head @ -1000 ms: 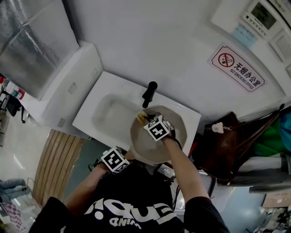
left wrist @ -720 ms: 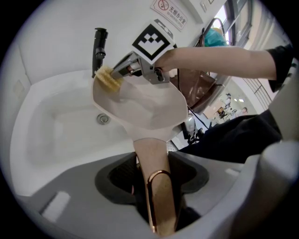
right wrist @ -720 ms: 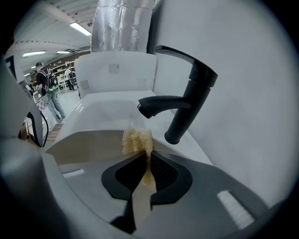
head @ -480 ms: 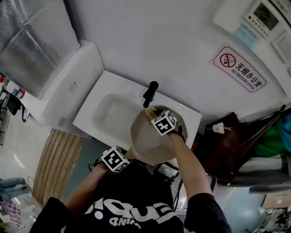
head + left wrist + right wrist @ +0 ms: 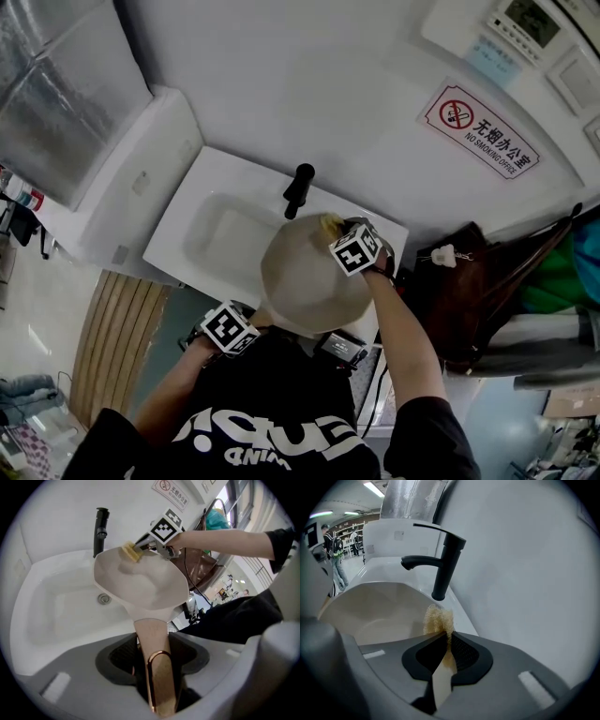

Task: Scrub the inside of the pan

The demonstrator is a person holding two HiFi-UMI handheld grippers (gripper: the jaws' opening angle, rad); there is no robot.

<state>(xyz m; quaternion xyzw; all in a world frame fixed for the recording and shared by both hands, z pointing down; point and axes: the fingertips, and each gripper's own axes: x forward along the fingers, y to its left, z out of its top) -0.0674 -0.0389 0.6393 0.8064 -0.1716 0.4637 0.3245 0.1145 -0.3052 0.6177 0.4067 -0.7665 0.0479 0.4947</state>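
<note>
A cream pan (image 5: 307, 278) hangs tilted over the white sink (image 5: 202, 246), its inside facing me. My left gripper (image 5: 262, 323) is shut on the pan's handle (image 5: 153, 641) near my body, and the rose-gold handle end lies between the jaws. At the pan's far rim, beside the black faucet (image 5: 298, 190), my right gripper (image 5: 337, 228) is shut on a yellow sponge (image 5: 330, 223). In the left gripper view the sponge (image 5: 130, 551) presses on the upper inside of the pan (image 5: 140, 581). In the right gripper view the sponge (image 5: 438, 618) sticks out past the jaws.
The sink's drain (image 5: 104, 599) lies below the pan. A no-smoking sign (image 5: 480, 131) hangs on the white wall behind. A brown bag (image 5: 469, 291) stands right of the sink, wooden slats (image 5: 112, 337) lie left below. People (image 5: 335, 550) stand far off.
My right gripper has carried the sponge to the right along the pan's far inside edge, past the faucet. The left gripper has kept its hold on the handle in place.
</note>
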